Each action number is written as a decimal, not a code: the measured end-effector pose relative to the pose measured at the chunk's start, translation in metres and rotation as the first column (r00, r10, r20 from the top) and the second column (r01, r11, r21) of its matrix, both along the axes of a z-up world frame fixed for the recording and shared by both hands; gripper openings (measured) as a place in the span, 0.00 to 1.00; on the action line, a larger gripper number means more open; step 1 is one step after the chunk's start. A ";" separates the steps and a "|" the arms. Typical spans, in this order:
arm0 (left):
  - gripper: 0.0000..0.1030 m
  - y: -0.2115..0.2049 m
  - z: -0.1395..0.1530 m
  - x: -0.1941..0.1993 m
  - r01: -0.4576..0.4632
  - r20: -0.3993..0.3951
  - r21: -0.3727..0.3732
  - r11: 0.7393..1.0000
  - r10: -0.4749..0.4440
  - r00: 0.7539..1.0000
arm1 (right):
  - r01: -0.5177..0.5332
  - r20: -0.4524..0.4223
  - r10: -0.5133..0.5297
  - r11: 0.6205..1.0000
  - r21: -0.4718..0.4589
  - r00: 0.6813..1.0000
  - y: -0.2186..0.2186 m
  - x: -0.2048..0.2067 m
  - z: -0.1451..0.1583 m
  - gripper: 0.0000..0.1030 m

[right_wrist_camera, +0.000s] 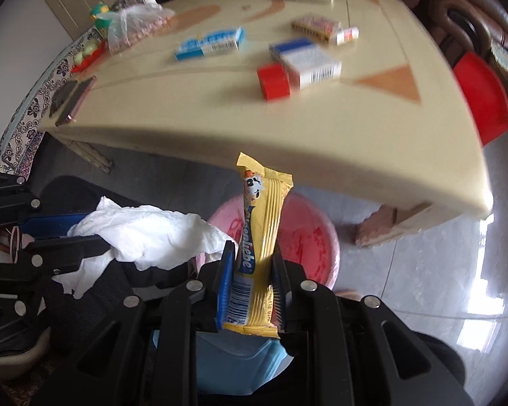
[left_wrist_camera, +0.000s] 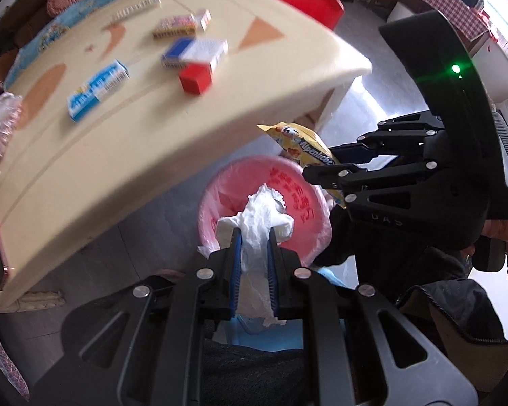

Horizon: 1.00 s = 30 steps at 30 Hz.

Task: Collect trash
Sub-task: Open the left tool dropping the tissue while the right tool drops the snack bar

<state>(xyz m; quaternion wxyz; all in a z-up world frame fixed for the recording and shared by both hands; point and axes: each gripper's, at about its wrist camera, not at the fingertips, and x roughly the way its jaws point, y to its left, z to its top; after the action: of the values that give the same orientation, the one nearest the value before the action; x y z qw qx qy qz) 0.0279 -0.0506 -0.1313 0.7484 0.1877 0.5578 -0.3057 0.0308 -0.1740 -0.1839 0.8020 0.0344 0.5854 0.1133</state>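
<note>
My left gripper [left_wrist_camera: 254, 237] is shut on a crumpled white tissue [left_wrist_camera: 262, 218], held just over the pink-lined trash bin [left_wrist_camera: 301, 199] on the floor beside the table. My right gripper [right_wrist_camera: 252, 253] is shut on a yellow candy wrapper [right_wrist_camera: 262, 209] that sticks up between its blue pads, above the same pink bin [right_wrist_camera: 308, 233]. In the left wrist view the right gripper [left_wrist_camera: 308, 176] comes in from the right with the wrapper [left_wrist_camera: 301, 142] at the bin's far rim. The right wrist view shows the left gripper [right_wrist_camera: 98, 233] and its tissue [right_wrist_camera: 152, 233] at the left.
The cream table [left_wrist_camera: 118, 128] stands over the bin, bearing small boxes: a blue one [right_wrist_camera: 210, 44], a red one [right_wrist_camera: 274, 81], a white-and-blue one [right_wrist_camera: 308, 61]. A plastic bag [right_wrist_camera: 135, 23] and a phone [right_wrist_camera: 76, 101] lie near its edge. A red stool [right_wrist_camera: 481, 98] stands beyond.
</note>
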 end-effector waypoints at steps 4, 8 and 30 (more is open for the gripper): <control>0.14 -0.005 -0.032 0.007 0.002 -0.049 0.020 1.000 -0.001 0.999 | 0.018 -0.064 -0.017 1.000 0.017 0.998 -0.001 0.003 -0.038 0.21; 0.14 -0.011 -0.062 0.016 0.000 -0.102 0.036 0.999 0.004 0.995 | 0.030 -0.128 -0.028 0.999 0.013 0.991 -0.002 0.007 -0.075 0.21; 0.48 -0.023 -0.174 0.051 0.027 -0.303 0.126 0.992 0.013 0.953 | -0.009 -0.234 -0.003 0.999 -0.048 0.972 -0.003 0.029 -0.143 0.37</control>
<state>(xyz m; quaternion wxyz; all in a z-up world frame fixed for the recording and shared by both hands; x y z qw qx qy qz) 0.0791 -0.0735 -0.3053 0.6391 0.1883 0.6839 -0.2971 0.0594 -0.1769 -0.3268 0.7278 0.0273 0.6785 0.0954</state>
